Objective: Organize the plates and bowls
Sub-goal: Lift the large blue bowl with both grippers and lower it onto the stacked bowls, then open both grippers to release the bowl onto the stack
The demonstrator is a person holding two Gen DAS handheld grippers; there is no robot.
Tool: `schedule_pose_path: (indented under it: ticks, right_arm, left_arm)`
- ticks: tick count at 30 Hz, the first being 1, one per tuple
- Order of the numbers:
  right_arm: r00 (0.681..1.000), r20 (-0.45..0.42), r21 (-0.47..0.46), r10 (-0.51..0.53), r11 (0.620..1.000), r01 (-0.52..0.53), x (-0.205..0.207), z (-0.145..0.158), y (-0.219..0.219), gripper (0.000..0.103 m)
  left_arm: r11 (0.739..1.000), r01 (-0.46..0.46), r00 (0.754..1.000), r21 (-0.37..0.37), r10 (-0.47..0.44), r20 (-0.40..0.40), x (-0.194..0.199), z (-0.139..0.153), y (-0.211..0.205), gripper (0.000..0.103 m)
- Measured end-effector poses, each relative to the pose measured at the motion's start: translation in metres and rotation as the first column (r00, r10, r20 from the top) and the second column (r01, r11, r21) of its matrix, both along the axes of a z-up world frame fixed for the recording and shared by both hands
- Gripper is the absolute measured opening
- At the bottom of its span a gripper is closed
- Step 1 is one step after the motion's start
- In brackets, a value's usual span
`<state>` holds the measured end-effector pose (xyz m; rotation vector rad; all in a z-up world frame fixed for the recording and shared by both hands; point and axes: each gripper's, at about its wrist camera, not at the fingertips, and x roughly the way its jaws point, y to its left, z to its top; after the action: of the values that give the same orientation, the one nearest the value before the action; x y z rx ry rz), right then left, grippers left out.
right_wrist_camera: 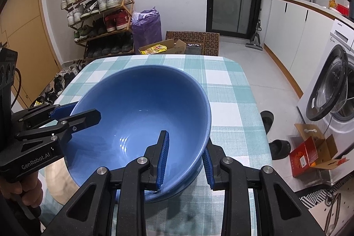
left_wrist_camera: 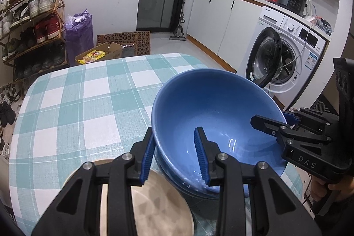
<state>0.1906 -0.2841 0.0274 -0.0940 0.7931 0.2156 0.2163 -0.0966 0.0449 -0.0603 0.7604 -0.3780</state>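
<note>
A large blue bowl (left_wrist_camera: 212,116) (right_wrist_camera: 141,107) rests nested on another blue bowl (left_wrist_camera: 190,188) whose rim shows under it. My left gripper (left_wrist_camera: 174,147) straddles the top bowl's left rim, one finger inside, one outside, with a visible gap to the rim. My right gripper (right_wrist_camera: 185,153) straddles the right rim the same way. Each gripper shows in the other's view: the right one (left_wrist_camera: 285,123), the left one (right_wrist_camera: 73,114). A beige plate (left_wrist_camera: 154,202) (right_wrist_camera: 57,180) lies on the checked tablecloth (left_wrist_camera: 77,103) beside the bowls, under my left gripper.
The table (right_wrist_camera: 232,103) has a teal and white checked cloth. Beyond it are a shoe rack (right_wrist_camera: 99,14), a purple bag (right_wrist_camera: 147,25) and cardboard boxes (right_wrist_camera: 177,45). A washing machine (left_wrist_camera: 285,54) with its door open stands to the right. Slippers (right_wrist_camera: 278,147) lie on the floor.
</note>
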Motion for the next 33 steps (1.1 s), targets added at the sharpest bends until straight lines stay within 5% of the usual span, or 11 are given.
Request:
schedule_pose_path:
  ticks: [33]
  right_arm:
    - [1.0,-0.016,-0.068,-0.007,0.998,0.006,0.006,-0.027,0.008,0.033]
  left_arm:
    - [0.996,-0.013,0.999,0.085,0.016,-0.04,0.007,-0.026,-0.007,0.034]
